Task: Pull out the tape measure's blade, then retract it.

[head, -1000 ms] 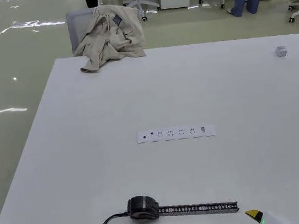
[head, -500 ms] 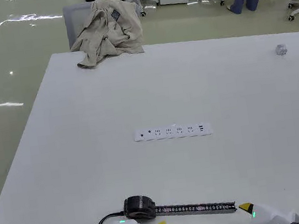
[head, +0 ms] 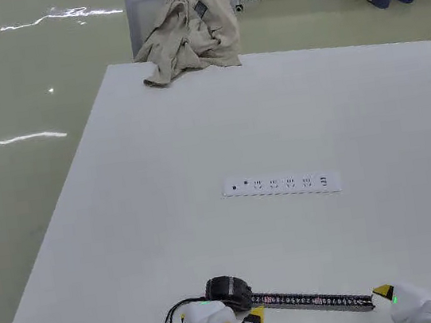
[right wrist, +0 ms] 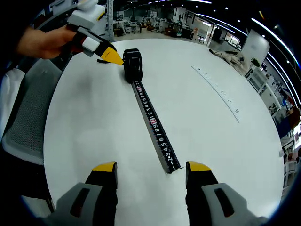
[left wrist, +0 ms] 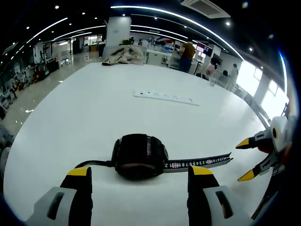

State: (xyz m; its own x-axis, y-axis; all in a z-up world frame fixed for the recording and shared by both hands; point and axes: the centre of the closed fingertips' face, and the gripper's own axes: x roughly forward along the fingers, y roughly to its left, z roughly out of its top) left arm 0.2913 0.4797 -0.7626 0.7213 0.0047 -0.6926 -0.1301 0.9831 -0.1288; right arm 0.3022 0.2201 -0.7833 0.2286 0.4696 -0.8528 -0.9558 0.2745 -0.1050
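Left gripper (left wrist: 140, 171): jaws spread, gripping nothing. The black tape measure case (left wrist: 139, 156) lies on the white table (left wrist: 94, 108) just ahead, in line with the gap between the jaw tips. Right gripper (right wrist: 152, 167): jaws spread. The extended blade (right wrist: 151, 123) ends just ahead of them, clear of both. A white power strip (left wrist: 163, 97) lies well beyond the case.

A white worktop (head: 161, 177) carries a white power strip (head: 281, 184) lying flat near its middle. Close to the near edge a black tape measure (head: 230, 290) rests, its blade (head: 315, 302) stretched along the surface. A beige jacket (head: 189, 32) slumps over the far edge.
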